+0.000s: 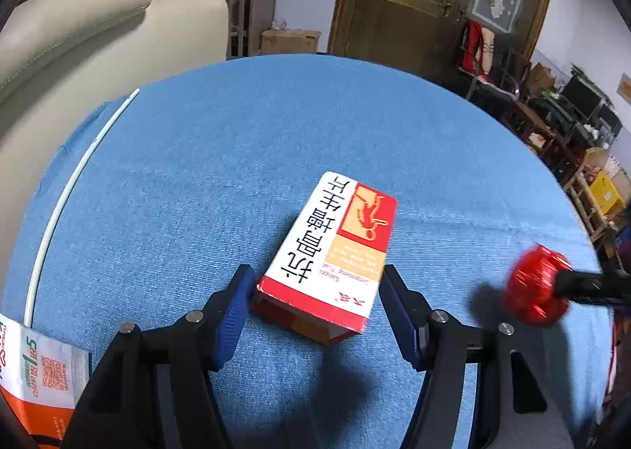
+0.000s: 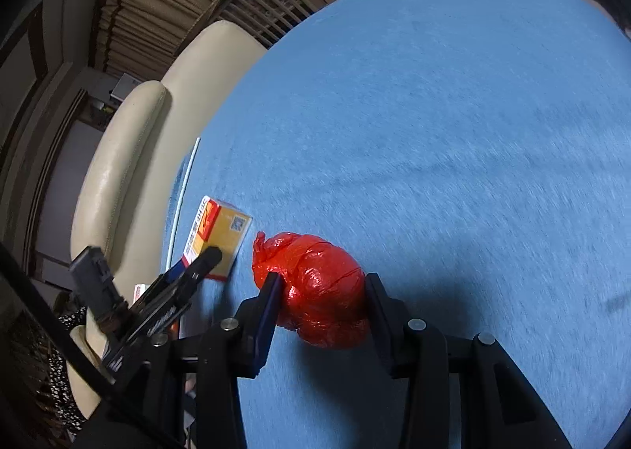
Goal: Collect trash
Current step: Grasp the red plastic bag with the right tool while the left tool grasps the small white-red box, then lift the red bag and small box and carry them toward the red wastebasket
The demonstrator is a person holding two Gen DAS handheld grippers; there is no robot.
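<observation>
A red and white carton [image 1: 331, 252] with Chinese print lies flat on the blue tablecloth [image 1: 236, 157]. My left gripper [image 1: 315, 283] is open, its blue pads on either side of the carton's near end, not pressing it. A crumpled red plastic bag [image 2: 319, 287] sits between the fingers of my right gripper [image 2: 321, 287], which is shut on it just above the cloth. The bag also shows at the right of the left wrist view [image 1: 536, 285]. The carton [image 2: 219, 236] and the left gripper [image 2: 197, 263] show at the left of the right wrist view.
A thin white straw [image 1: 67, 196] lies along the table's left edge. An orange and white packet [image 1: 35, 378] lies at the near left. A cream sofa [image 1: 79, 39] stands beside the table. The blue cloth [image 2: 434, 114] stretches far ahead.
</observation>
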